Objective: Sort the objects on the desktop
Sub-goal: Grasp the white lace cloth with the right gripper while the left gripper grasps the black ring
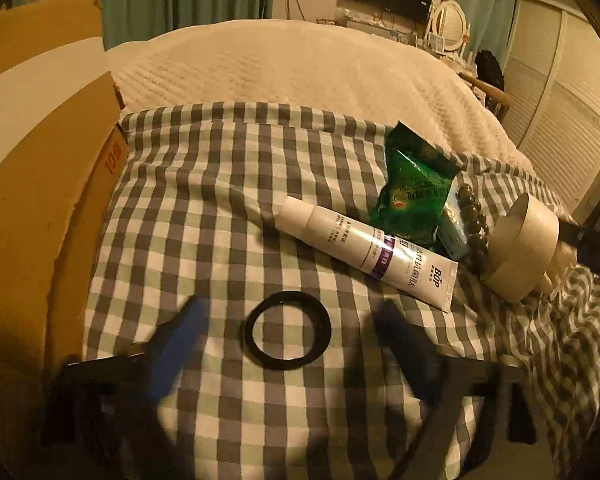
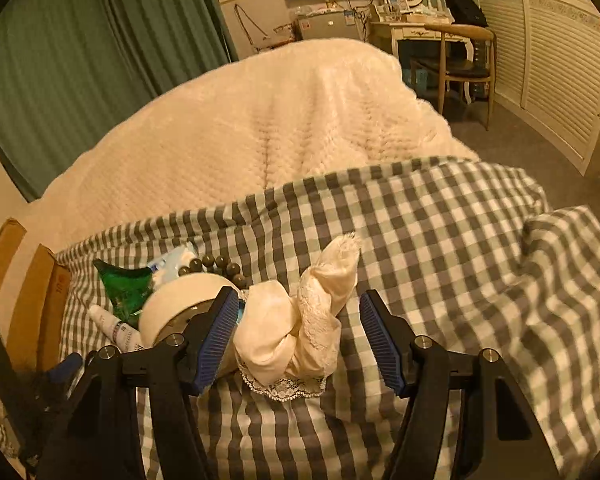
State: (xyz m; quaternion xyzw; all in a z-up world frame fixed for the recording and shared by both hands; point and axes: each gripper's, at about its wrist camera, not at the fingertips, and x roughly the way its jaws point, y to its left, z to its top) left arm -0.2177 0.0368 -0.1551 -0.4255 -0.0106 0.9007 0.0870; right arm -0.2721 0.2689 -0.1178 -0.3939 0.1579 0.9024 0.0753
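A black ring (image 1: 286,330) lies flat on the checked cloth (image 1: 220,200) between the fingers of my left gripper (image 1: 290,304), which is open and blurred; the pads stand clear of the ring. In the right wrist view a knotted cream lace cloth (image 2: 300,328) sits between the blue pads of my right gripper (image 2: 300,294), which is open. The left pad is at the cloth's edge and the right pad is apart from it. To the ring's right lie a white tube (image 1: 364,244), a green packet (image 1: 412,196), a string of dark beads (image 1: 472,216) and a cream tape roll (image 1: 520,240).
An open cardboard box (image 1: 40,160) stands at the left edge of the checked cloth. A cream blanket (image 2: 260,128) covers the bed behind. A wooden chair (image 2: 460,64) and a dresser stand at the far right by louvred doors.
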